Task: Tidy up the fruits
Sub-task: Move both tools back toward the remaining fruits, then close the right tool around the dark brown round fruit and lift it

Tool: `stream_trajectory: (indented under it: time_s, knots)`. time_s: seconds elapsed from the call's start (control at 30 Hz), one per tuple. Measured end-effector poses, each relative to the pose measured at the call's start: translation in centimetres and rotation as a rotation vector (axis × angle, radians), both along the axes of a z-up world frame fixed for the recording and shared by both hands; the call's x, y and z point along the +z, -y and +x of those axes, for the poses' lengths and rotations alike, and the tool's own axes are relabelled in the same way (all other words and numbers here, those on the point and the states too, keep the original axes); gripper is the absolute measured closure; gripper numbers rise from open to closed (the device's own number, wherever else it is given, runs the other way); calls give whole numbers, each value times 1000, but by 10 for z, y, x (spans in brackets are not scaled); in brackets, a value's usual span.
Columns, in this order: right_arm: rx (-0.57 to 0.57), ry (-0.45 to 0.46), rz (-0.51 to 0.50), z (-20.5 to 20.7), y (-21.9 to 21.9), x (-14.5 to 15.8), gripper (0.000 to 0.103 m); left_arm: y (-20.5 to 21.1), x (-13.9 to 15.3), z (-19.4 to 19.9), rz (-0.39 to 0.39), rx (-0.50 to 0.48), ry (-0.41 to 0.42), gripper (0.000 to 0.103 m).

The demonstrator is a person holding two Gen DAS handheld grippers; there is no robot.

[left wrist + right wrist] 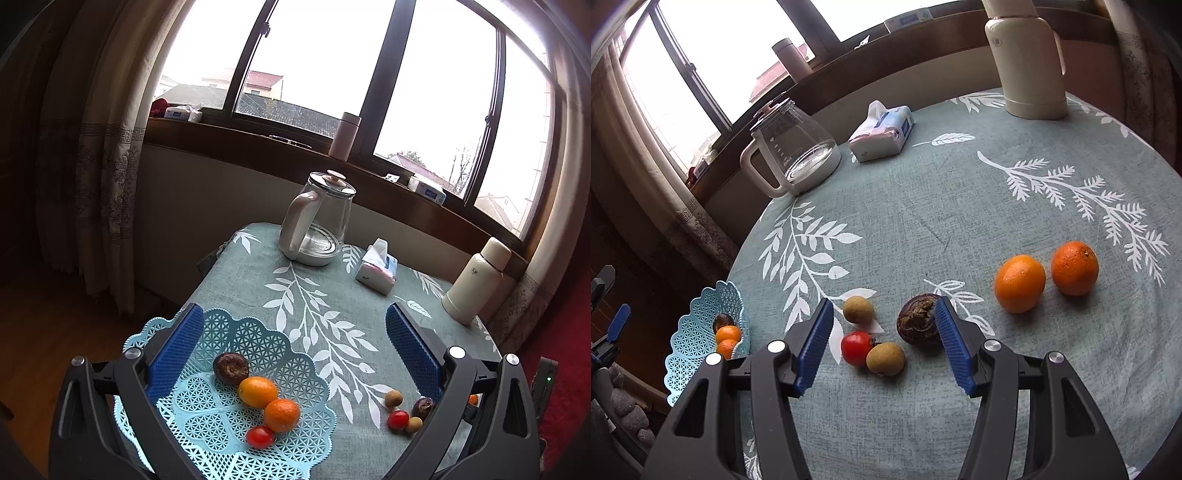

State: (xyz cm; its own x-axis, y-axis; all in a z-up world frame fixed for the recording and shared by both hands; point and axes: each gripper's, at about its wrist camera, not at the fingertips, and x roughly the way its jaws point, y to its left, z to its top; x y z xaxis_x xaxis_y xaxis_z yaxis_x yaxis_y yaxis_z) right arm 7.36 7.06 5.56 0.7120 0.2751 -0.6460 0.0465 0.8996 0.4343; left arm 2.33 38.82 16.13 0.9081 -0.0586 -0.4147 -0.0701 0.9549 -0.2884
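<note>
**Sorting fruit between cloth and basket**

Hiding part of the scene are the grippers themselves: in the left wrist view the left gripper (pixel 295 350) has its left finger over the near left side of the basket (pixel 258 339), and its right finger cuts off an orange behind it, seen only as a sliver. In the right wrist view the basket (pixel 698 332) is edge-on, so its fruit shows only partly.

The blue lattice basket with a scalloped rim sits at the near left of the table (pixel 960 206). Inside lie a dark chestnut (pixel 230 368), two oranges (pixel 258 391) touching each other, and a red tomato (pixel 259 436) just beside the nearer orange.

On the cloth lie a tomato (pixel 857 348) touching a tan longan (pixel 885 358), a second longan (pixel 858 309) just beyond, and a dark brown chestnut (pixel 918 319) whose right side is close against the right finger's pad (pixel 955 347); whether they touch I cannot tell. Two more oranges (pixel 1019 282) sit side by side further right.

Both tools stand wide apart, holding nothing. The right gripper (pixel 884 338) hovers over the tomato and longan cluster.

Further back are a glass kettle (pixel 792 147), a tissue pack (pixel 882 131) and a cream flask (pixel 1027 62), well apart from the fruit.
</note>
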Motion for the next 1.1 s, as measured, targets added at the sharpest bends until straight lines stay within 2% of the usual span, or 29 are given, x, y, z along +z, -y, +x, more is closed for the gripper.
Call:
stream_trajectory:
  time_s: [0.13,0.53,0.6,0.73,1.1]
  knots:
    - [5,-40,-15,10,-4,-13,45,2,-1,1,2,-5,-4,3]
    - [-24,-115,-164,36,-13,-37,45,10,-4,3,16,-23,-14,3]
    - [-21,-105,-198,36,-16,-38,45,12,-4,3,20,-26,-13,3]
    - [-19,-100,-280,37,-22,-39,56,15,-5,4,23,-34,-16,3]
    - [35,-94,-279,23,-22,-37,58,25,-10,7,41,-58,-30,3]
